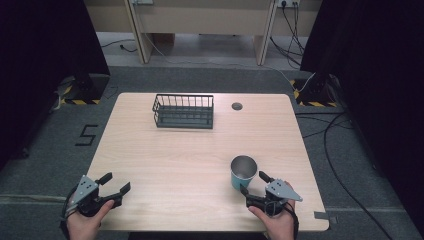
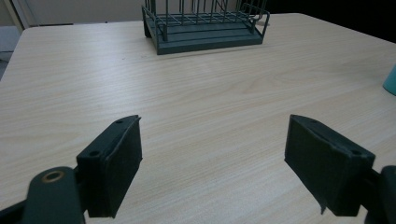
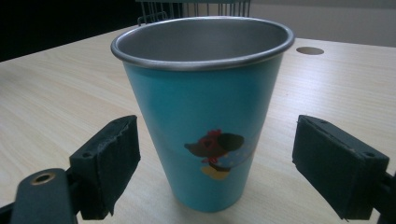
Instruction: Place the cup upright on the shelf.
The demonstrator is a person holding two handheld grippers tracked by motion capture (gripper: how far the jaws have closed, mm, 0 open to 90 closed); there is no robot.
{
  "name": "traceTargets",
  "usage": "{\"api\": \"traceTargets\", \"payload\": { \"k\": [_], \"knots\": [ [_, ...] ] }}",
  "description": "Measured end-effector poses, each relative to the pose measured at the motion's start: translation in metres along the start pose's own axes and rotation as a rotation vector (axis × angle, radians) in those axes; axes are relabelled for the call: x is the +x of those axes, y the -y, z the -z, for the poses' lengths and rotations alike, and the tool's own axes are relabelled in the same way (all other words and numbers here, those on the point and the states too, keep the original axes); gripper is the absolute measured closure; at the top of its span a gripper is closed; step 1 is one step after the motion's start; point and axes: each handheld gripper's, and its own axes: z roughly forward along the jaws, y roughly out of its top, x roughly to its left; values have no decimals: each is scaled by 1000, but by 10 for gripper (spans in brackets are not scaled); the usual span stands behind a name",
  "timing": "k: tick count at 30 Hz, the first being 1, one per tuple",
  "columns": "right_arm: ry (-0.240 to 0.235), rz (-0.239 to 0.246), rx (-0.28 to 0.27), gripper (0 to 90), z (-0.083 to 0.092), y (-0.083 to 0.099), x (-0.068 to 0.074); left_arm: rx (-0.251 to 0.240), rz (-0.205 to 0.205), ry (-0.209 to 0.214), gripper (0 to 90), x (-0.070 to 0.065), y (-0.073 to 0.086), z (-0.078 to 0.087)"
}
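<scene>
- We look down on the table [image 1: 190,155], a pale wood top with a small round hole [image 1: 237,106] near its far edge; the high view takes in both hands at the near edge.
- We see the rack [image 1: 183,111], dark wire, upright at the far middle; the left gripper view catches just its base and lower bars, well apart from the jaws.
- We find the cup [image 1: 243,171] upright near the right front; the right gripper view alone shows its steel inside and a cartoon print on the teal wall.
- Our right gripper [image 1: 253,183] has its jaws spread wide, one either side of the cup, not touching it.
- Our left gripper [image 1: 116,182] sits at the left front, jaws spread over bare wood.
</scene>
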Motion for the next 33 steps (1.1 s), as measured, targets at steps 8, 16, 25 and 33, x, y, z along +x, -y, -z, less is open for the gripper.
{"api": "traceTargets", "payload": {
  "k": [8, 16, 25, 33],
  "knots": [
    [3, 7, 17, 153, -14, 0, 6, 3, 0, 0, 191, 0, 1, -1],
    [18, 21, 18, 147, -26, -1, 9, 6, 0, 5, 196, 0, 1, -1],
    [30, 26, -1, 145, -36, -4, 11, 7, 2, 4, 200, 0, 1, -1],
    [26, 30, -22, 175, -40, -6, 12, 7, 3, 4, 202, 1, 1, -1]
  ]
}}
